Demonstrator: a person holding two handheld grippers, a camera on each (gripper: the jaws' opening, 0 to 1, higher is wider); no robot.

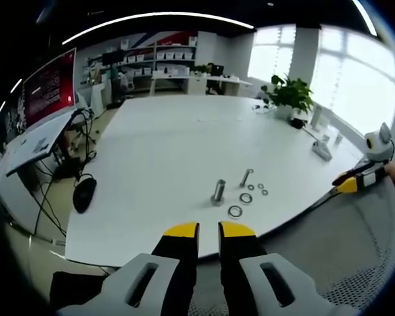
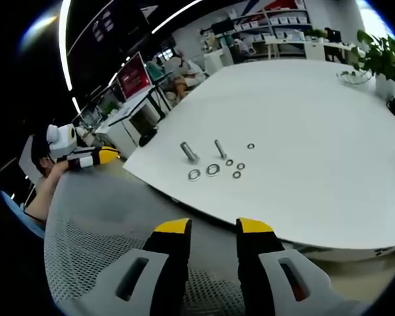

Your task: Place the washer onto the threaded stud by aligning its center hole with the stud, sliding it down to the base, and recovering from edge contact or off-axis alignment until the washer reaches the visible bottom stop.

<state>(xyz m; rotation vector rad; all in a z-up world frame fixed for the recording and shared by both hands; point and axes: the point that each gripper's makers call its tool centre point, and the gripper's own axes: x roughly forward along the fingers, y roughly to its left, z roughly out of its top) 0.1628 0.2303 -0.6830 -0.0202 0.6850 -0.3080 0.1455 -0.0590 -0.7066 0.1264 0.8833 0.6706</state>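
Well back from the table (image 1: 151,151), both grippers hover off its near edge, over a white mesh surface (image 2: 99,257), and hold nothing. The left gripper (image 1: 209,229) points level toward the table, its yellow-tipped jaws a narrow gap apart and empty; in the right gripper view it shows at far left (image 2: 95,158), held in a hand (image 2: 52,164) with the forearm running down toward the lower left. The right gripper (image 2: 214,227) sits with its jaws somewhat wider apart, also empty; in the left gripper view it enters from the right edge (image 1: 355,181). The hardware lies on the table just beyond each pair of jaws, well apart from them. The thicker stud (image 1: 218,191) stands upright near the table's edge, long axis vertical, threaded end up. A thinner bolt (image 1: 246,178) stands beside it, leaning slightly. Two large washers lie flat in front of the studs, one (image 1: 234,211) nearest the edge and another (image 1: 245,198) just behind it. Three small washers (image 1: 261,190) lie flat, scattered just beside the bolt. A potted plant (image 1: 291,99) stands at the table's far right.
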